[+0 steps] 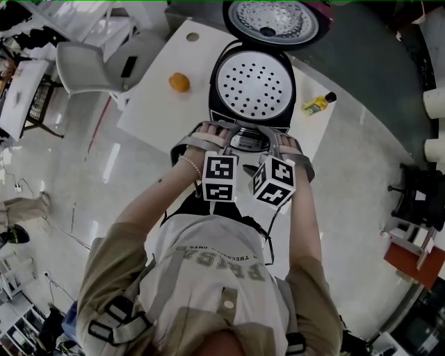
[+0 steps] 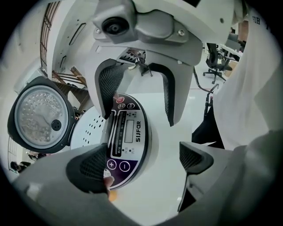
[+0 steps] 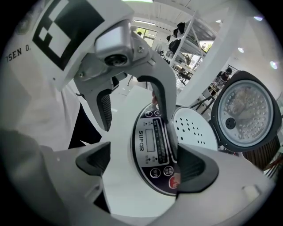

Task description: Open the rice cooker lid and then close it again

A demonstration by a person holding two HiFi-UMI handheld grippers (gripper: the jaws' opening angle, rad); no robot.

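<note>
Left hand-held gripper [image 2: 141, 162] and right hand-held gripper [image 3: 145, 162]: jaws apart, nothing gripped. The rice cooker [image 1: 252, 124] sits on the surface [image 1: 160, 111], its control panel [image 2: 128, 132] directly below both. Lid [image 1: 272, 21] swung fully open, beyond them.

Floor: a pale, glossy floor [image 1: 90, 181] throws back bright streaks of light; a darker grey stretch [image 1: 368, 69] lies past the table's far side.
Table: a white table [image 1: 149, 104] sits at an angle to the room.
Chairs: a light grey shell chair [image 1: 87, 66] stands just beside the table's left corner; a black office chair [image 1: 417, 195] stands well apart on the right.
Shelving: a white rack [image 3: 194, 39] carries dark bundles up high.
Column: a white column [image 3: 208, 75] rises near the rack.
Light: ceiling strip lights [image 3: 142, 21] glow overhead, bright and even.
</note>
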